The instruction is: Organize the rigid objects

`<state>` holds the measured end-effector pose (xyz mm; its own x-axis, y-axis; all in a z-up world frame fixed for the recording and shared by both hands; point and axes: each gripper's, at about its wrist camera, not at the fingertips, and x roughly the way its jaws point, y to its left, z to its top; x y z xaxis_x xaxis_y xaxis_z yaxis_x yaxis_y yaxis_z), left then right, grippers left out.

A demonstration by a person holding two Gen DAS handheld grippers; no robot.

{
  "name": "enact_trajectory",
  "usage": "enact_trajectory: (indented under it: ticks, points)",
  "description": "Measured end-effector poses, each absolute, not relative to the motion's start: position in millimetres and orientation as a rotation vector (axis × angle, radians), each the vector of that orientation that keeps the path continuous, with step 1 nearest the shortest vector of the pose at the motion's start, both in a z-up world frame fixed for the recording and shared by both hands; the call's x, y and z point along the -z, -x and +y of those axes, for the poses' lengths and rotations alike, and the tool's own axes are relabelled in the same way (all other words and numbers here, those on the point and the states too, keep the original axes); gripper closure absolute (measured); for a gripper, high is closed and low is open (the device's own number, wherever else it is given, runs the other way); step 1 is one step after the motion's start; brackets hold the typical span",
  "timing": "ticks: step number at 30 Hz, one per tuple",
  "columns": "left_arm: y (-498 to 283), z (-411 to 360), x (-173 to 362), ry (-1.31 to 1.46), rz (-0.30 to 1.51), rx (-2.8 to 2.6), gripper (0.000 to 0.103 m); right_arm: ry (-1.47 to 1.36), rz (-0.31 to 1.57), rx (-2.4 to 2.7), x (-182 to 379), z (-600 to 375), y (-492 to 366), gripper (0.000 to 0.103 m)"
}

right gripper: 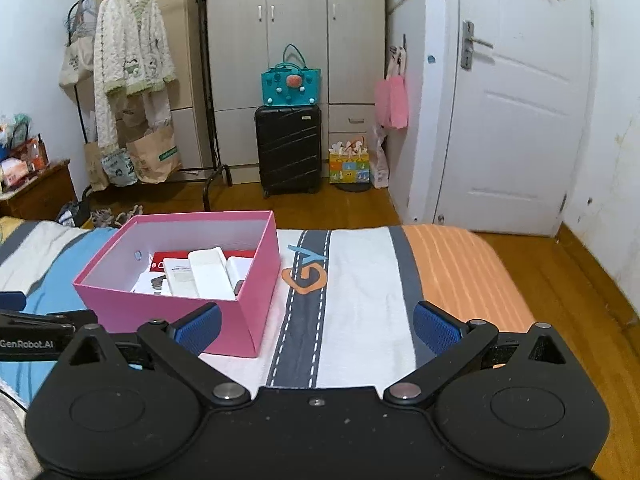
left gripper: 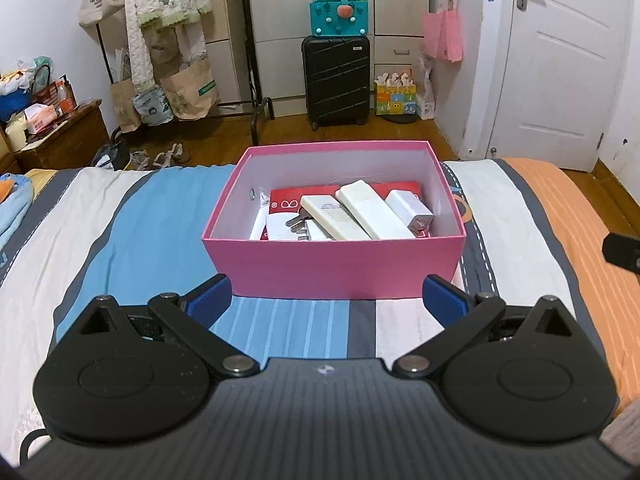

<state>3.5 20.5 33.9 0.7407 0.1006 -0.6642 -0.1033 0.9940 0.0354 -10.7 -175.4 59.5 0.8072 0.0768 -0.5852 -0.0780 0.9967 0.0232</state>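
Observation:
A pink box (left gripper: 336, 260) stands on the bed, open at the top. Inside lie two white remote-like bars (left gripper: 374, 214), white chargers (left gripper: 410, 210) and a red and white packet (left gripper: 282, 208). My left gripper (left gripper: 326, 300) is open and empty, just in front of the box's near wall. In the right wrist view the box (right gripper: 172, 312) is at the left. My right gripper (right gripper: 316, 328) is open and empty over the bedsheet, to the right of the box. The left gripper's side (right gripper: 36, 336) shows at the left edge.
The bed (right gripper: 360, 280) has a striped sheet in blue, white, grey and orange. Beyond its far edge is a wooden floor with a black suitcase (left gripper: 336, 80), a clothes rack (left gripper: 160, 40), a wardrobe and a white door (right gripper: 520, 112). A wooden nightstand (left gripper: 60, 136) stands at left.

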Motion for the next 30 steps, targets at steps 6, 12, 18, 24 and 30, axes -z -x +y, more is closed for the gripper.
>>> enact_trajectory:
  ticks: [6,12,18,24,30]
  points:
    - [0.7,20.8,-37.2,0.015,0.724,-0.121,0.000,0.016,0.680,-0.066,-48.8,-179.2,5.6,0.000]
    - [2.7,20.9,-36.1,0.028,0.730,-0.126,0.000,0.014,0.698,-0.079,-48.3,-177.4,7.1,0.000]
    - [2.9,23.5,-34.6,0.034,0.733,-0.136,0.000,0.063,0.673,-0.044,-48.7,-171.1,10.3,0.000]
    - [0.7,24.7,-30.4,0.038,0.751,-0.151,0.000,0.054,0.656,-0.034,-54.2,-171.6,11.8,0.000]
    - [-2.3,21.0,-26.9,-0.007,0.756,-0.199,0.000,0.057,0.644,-0.046,-57.1,-169.6,16.5,0.000]
